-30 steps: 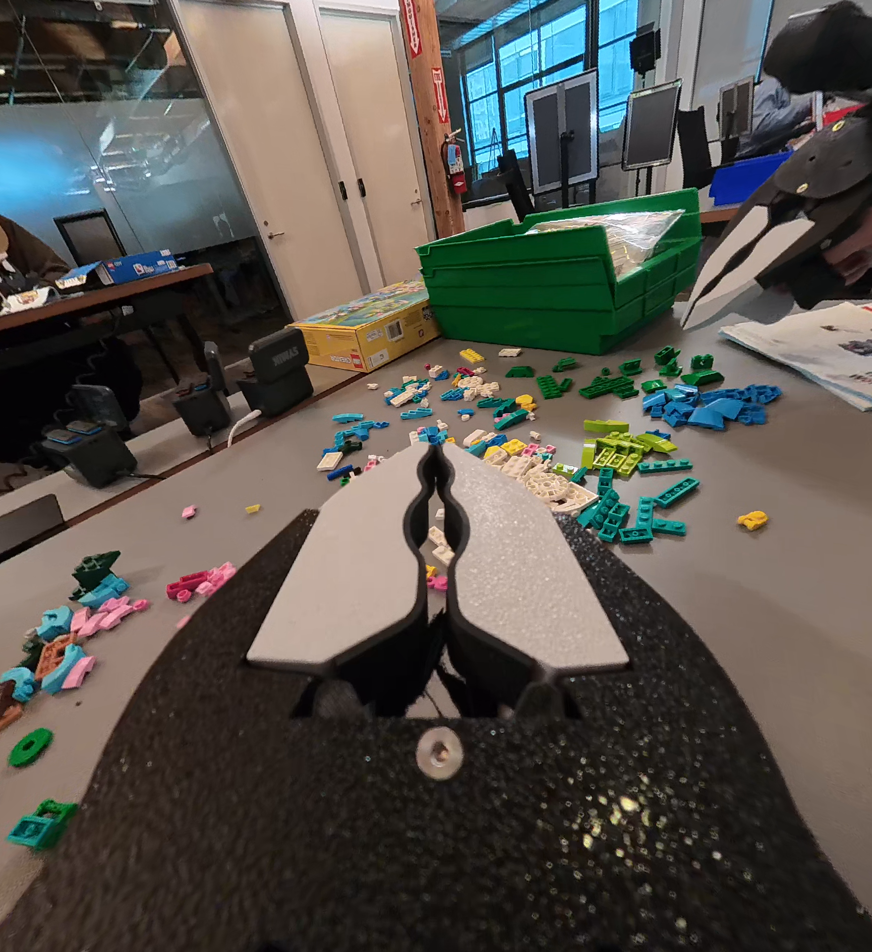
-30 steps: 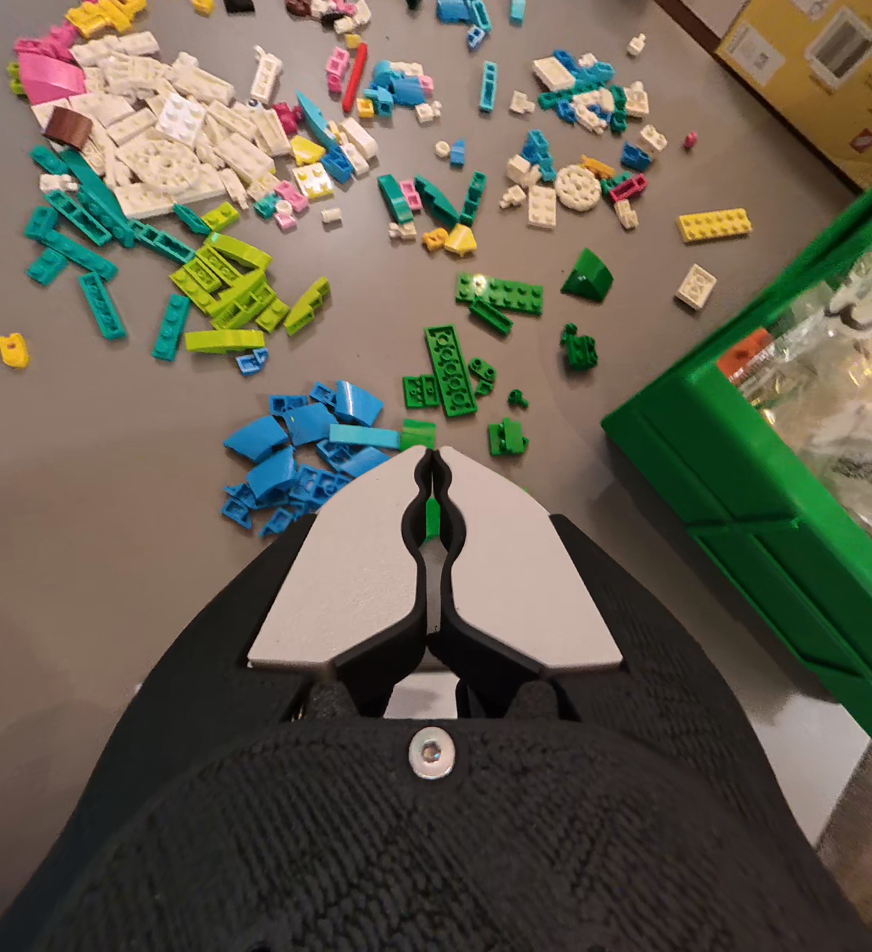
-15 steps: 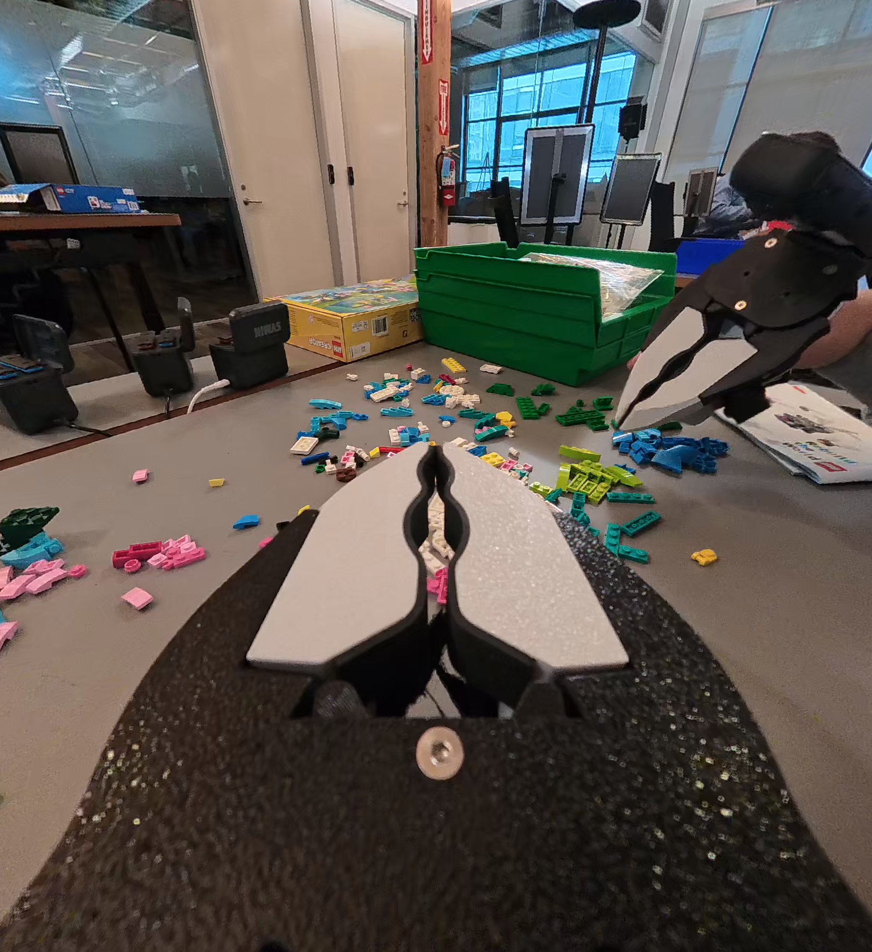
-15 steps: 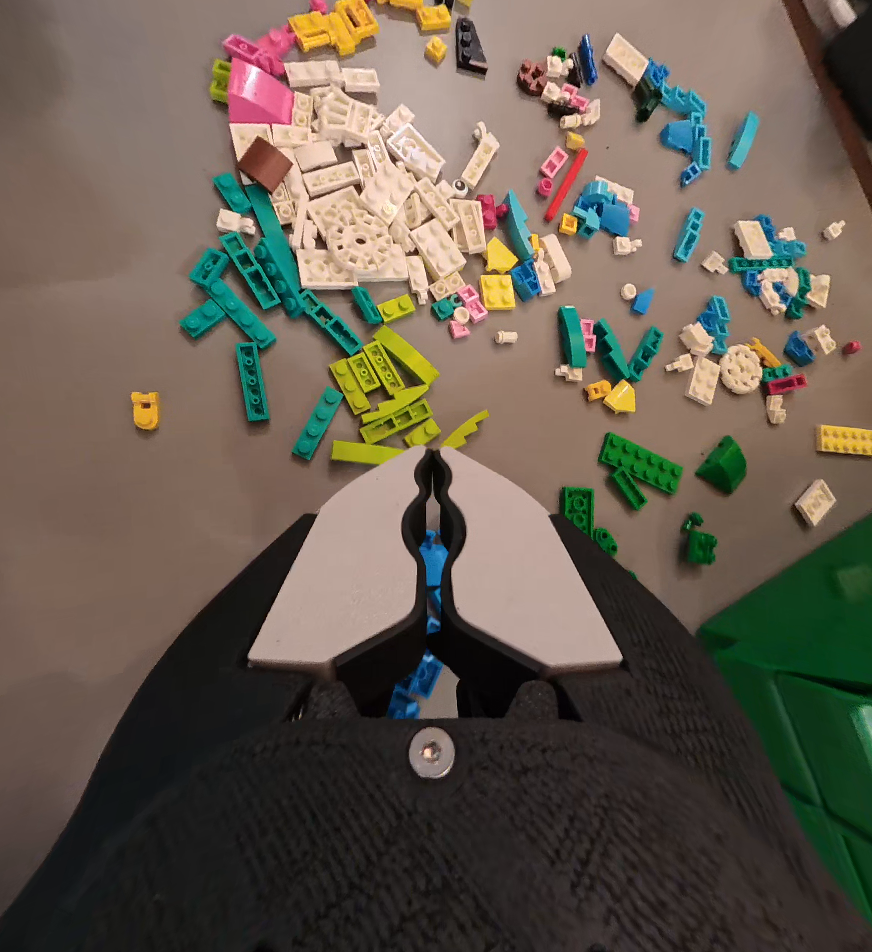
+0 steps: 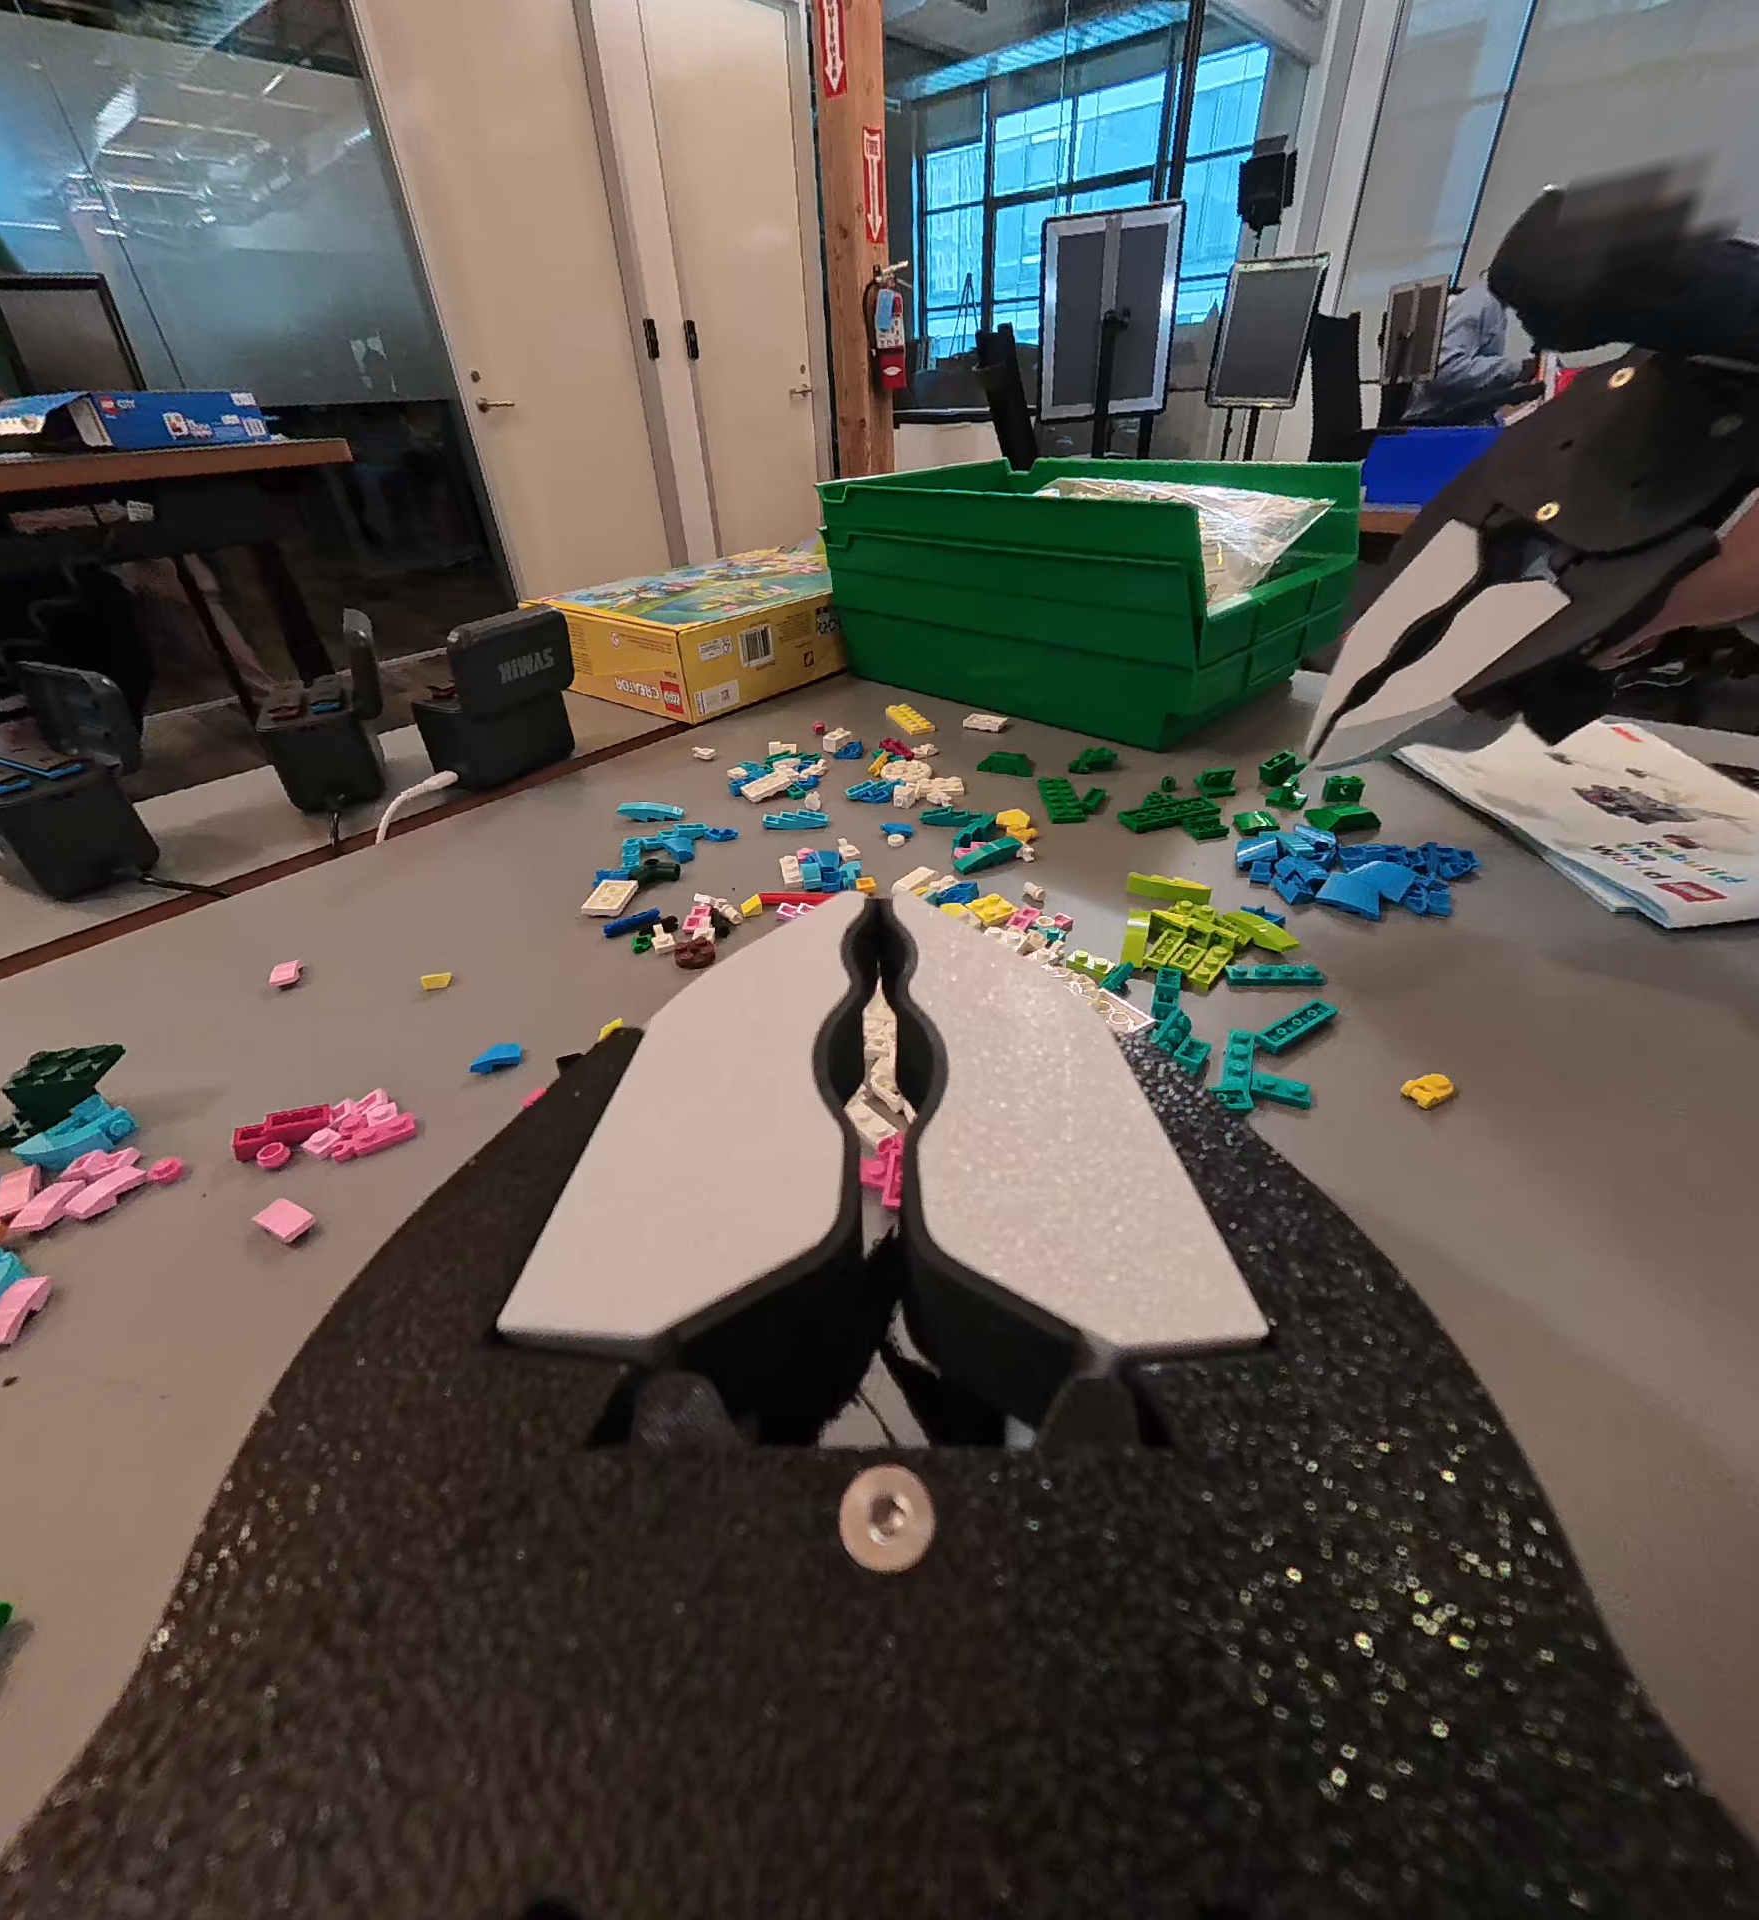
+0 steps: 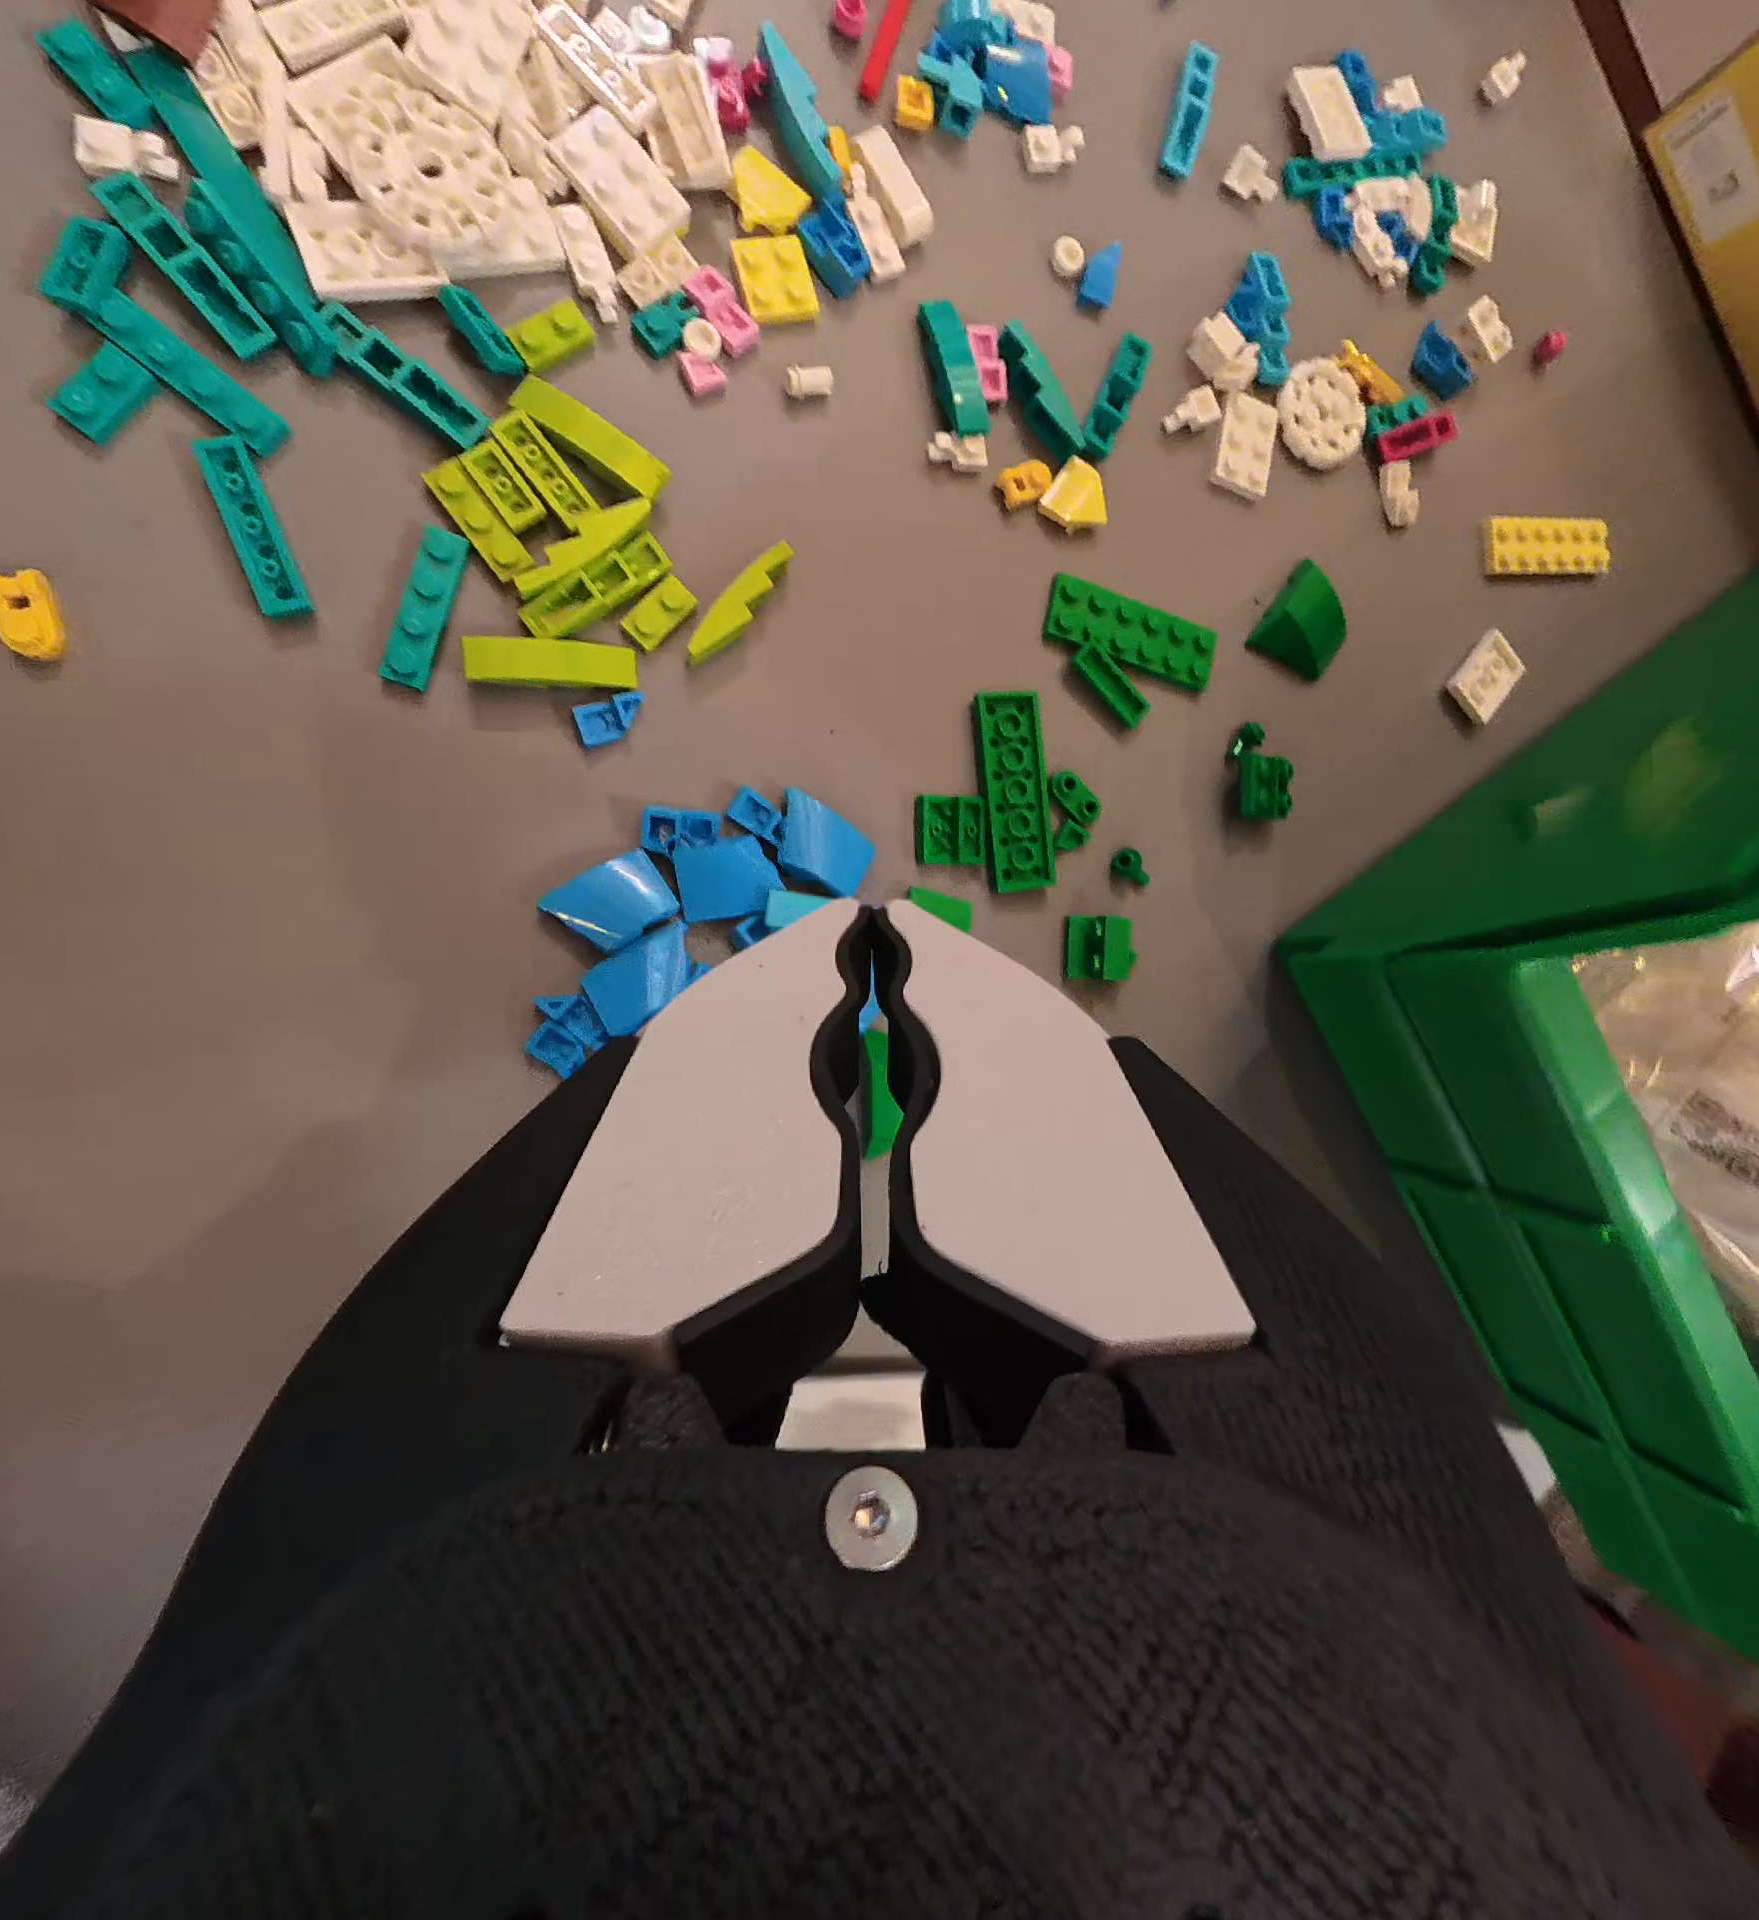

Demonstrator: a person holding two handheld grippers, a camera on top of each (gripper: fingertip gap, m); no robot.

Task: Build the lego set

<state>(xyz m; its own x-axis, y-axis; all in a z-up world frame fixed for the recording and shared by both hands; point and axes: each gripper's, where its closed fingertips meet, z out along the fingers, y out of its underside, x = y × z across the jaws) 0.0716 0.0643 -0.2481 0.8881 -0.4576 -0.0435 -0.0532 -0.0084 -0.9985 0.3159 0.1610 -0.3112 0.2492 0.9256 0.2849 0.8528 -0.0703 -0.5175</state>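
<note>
Grey table (image 5: 1581,1195) in an open office, loose building bricks spread over it in rough colour groups.

Left gripper (image 5: 880,914): your jaws are together at the tips, with no brick seen between them. White bricks (image 5: 880,1081) lie on the table under the fingers. A pink pile (image 5: 335,1127) is off to its left and teal plates (image 5: 1259,1049) to its right. Farther ahead are a yellow box (image 5: 688,644) and a stack of green bins (image 5: 1062,623).

Right gripper (image 6: 873,912): jaws likewise together, nothing seen clamped. You hold it tilted down over the table, tips above the line where the blue pile (image 6: 719,883) meets the green pieces (image 6: 1010,790) — whether the tips touch the table, I cannot tell. Lime pieces (image 6: 563,520) lie ahead to its left and a green bin wall stands close on its right. A booklet (image 5: 1633,821) lies beside it.
</note>
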